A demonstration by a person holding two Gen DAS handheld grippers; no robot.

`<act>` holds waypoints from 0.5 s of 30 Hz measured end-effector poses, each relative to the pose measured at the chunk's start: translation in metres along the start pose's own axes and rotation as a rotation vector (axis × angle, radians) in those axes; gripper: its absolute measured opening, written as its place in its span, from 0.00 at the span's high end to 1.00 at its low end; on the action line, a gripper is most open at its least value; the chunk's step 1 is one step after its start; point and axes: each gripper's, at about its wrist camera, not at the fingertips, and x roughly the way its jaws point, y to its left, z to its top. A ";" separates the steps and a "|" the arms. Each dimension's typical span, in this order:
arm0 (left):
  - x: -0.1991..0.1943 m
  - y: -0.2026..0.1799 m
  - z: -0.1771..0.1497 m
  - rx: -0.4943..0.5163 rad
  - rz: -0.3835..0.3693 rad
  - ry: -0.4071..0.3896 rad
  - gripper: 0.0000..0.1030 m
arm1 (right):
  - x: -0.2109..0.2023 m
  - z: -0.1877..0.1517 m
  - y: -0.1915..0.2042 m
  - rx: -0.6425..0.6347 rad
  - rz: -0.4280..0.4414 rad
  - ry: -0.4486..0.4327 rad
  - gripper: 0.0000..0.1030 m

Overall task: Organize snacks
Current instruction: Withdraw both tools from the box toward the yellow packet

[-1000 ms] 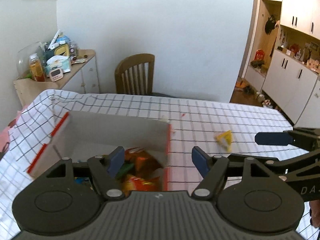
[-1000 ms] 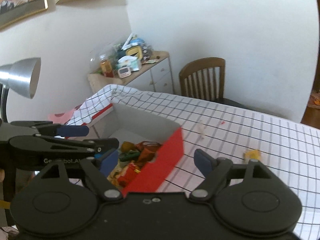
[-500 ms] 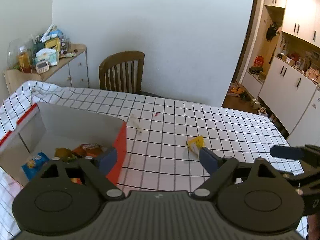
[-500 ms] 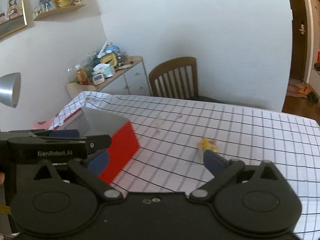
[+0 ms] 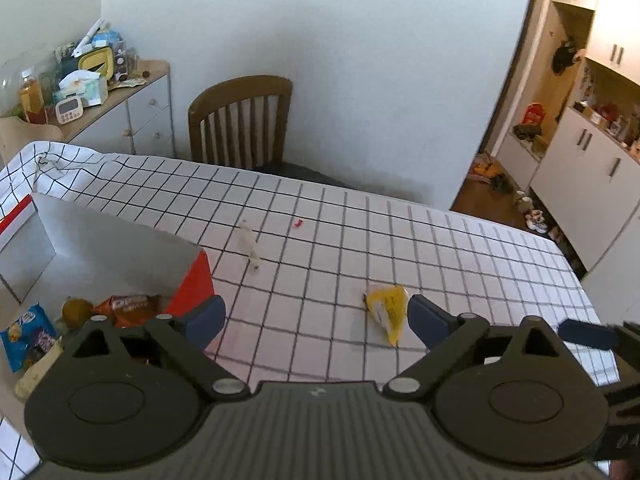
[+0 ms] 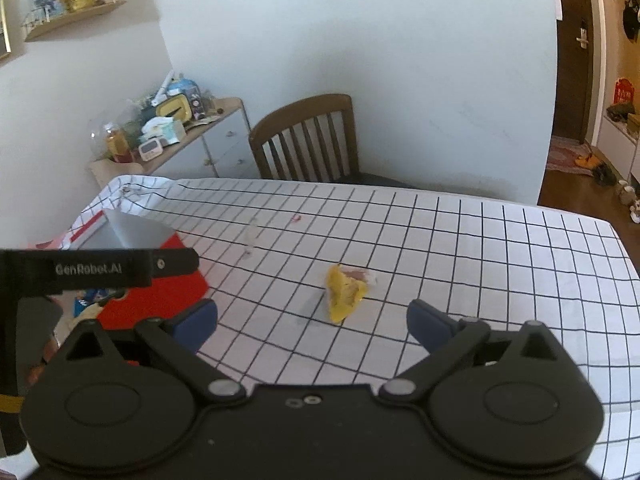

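Your left gripper (image 5: 316, 322) is opening its jaws – nothing sits between them. Your right gripper (image 6: 312, 322) holds its jaws wide and empty. The yellow snack packet (image 6: 344, 292) lies on the checked tabletop (image 6: 480, 248), centre frame – just beyond the right jaws. The red box (image 5: 192, 284) of snacks sits lower left.

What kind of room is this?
Probably a home dining room: a table with a checked cloth, a wooden chair by the wall, and white cupboards beside a doorway.
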 end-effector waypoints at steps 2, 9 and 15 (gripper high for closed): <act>0.012 0.003 0.011 -0.021 0.022 0.006 0.05 | 0.010 0.006 -0.004 0.003 -0.010 0.005 0.02; 0.067 0.015 0.044 -0.055 0.073 0.046 0.05 | 0.052 0.024 -0.018 0.015 -0.016 0.048 0.04; 0.116 0.026 0.064 -0.098 0.119 0.110 0.05 | 0.090 0.030 -0.028 0.051 -0.021 0.100 0.09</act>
